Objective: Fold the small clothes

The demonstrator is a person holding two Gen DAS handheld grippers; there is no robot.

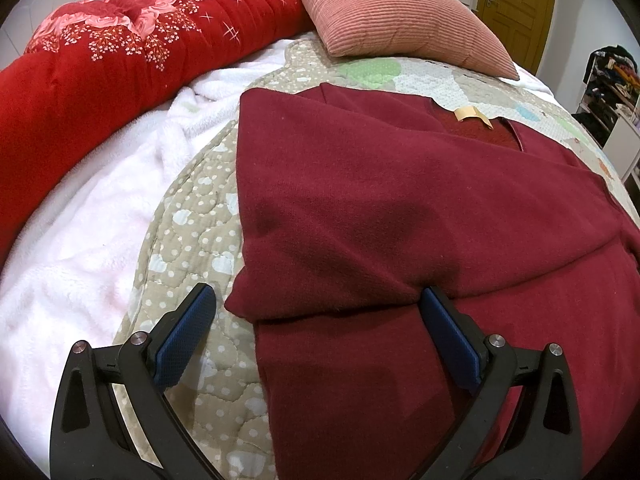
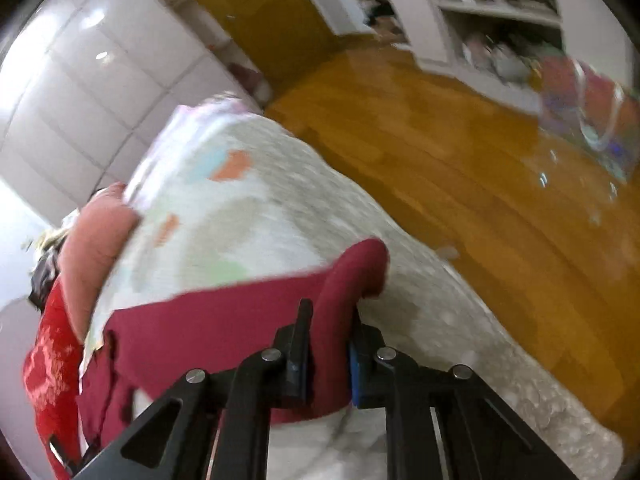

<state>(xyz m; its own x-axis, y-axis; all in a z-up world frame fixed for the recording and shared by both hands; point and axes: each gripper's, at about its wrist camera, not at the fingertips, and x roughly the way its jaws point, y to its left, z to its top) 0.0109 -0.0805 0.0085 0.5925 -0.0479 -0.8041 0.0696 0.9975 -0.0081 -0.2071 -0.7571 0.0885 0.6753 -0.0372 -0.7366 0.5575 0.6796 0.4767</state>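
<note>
On the quilt (image 1: pixel 192 216), toward the bed's right edge, lies the maroon sweater (image 1: pixel 400 208), one sleeve folded across. The left gripper (image 1: pixel 316 320) hovers spread wide at that folded cuff, holding nothing. The right gripper (image 2: pixel 329 356) pinches a sleeve (image 2: pixel 352 276). Risk: the thin pinch slips, or a tug drags the sweater off the edge.

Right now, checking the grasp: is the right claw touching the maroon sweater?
Touching. The right wrist view shows the right claw closed on a raised fold of the maroon sweater, fabric pinched between its fingers.
</note>
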